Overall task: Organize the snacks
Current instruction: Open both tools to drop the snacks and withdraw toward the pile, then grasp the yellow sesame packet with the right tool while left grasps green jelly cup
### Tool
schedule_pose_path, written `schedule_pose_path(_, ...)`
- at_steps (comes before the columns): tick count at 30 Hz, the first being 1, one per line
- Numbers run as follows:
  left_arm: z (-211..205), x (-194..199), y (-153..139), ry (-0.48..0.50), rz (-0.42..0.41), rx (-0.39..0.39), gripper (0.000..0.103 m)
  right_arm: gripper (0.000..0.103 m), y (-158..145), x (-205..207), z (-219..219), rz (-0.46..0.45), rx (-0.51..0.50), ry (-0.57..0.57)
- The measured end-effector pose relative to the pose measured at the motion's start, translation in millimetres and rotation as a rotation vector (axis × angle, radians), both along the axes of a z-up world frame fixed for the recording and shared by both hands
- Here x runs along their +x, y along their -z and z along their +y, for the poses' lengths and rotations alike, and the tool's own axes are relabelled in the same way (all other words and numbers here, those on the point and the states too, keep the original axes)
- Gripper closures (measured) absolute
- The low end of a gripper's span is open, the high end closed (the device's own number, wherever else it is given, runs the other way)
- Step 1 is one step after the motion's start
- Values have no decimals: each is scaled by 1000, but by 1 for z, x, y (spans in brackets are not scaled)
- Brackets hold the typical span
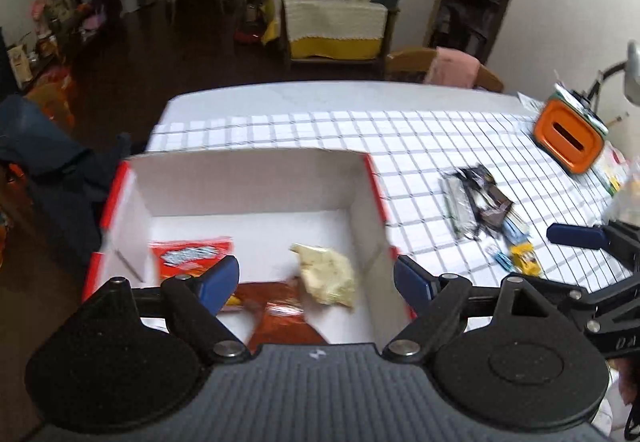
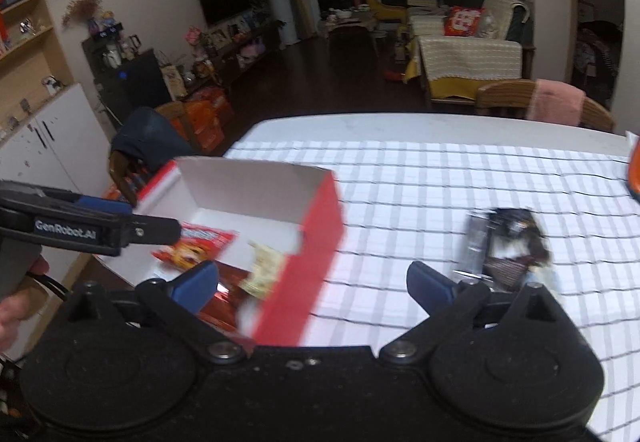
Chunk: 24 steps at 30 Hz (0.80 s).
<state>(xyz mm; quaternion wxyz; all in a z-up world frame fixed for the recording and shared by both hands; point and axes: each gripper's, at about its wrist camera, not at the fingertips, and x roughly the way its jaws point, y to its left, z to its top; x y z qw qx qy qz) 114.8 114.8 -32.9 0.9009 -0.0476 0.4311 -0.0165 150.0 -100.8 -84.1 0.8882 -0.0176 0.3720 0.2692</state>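
A red box with a white inside (image 1: pixel 248 182) (image 2: pixel 316 238) stands on the checked tablecloth. In it lie a red packet (image 1: pixel 188 256) (image 2: pixel 196 242), a pale yellow packet (image 1: pixel 328 274) (image 2: pixel 262 268) and a dark red packet (image 1: pixel 284 318). My left gripper (image 1: pixel 316 278) is open and empty above the box's near side; it also shows in the right wrist view (image 2: pixel 120 226). My right gripper (image 2: pixel 312 282) is open and empty over the box's right wall; one finger (image 1: pixel 576 236) shows in the left wrist view. Loose dark and silver packets (image 1: pixel 476 202) (image 2: pixel 508 242) lie right of the box.
Small yellow and blue packets (image 1: pixel 520 254) lie by the dark ones. An orange container (image 1: pixel 568 134) stands at the table's far right. A wooden chair with a pink cloth (image 2: pixel 552 102) is behind the table. A chair with dark clothing (image 2: pixel 148 142) is at the left.
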Motion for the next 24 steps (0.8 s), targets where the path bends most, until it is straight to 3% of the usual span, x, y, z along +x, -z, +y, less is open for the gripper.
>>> schedule_pose_path(8, -78, 10, 21, 115, 55, -7, 18, 2, 21, 20, -79, 20, -101, 138)
schedule_pose_path(16, -156, 23, 45, 196, 93, 11, 18, 4, 60, 51, -135, 119, -160, 185)
schedule_pose_path(24, -204, 37, 70, 222, 141, 47, 18, 26, 106, 83, -158, 228, -188, 159)
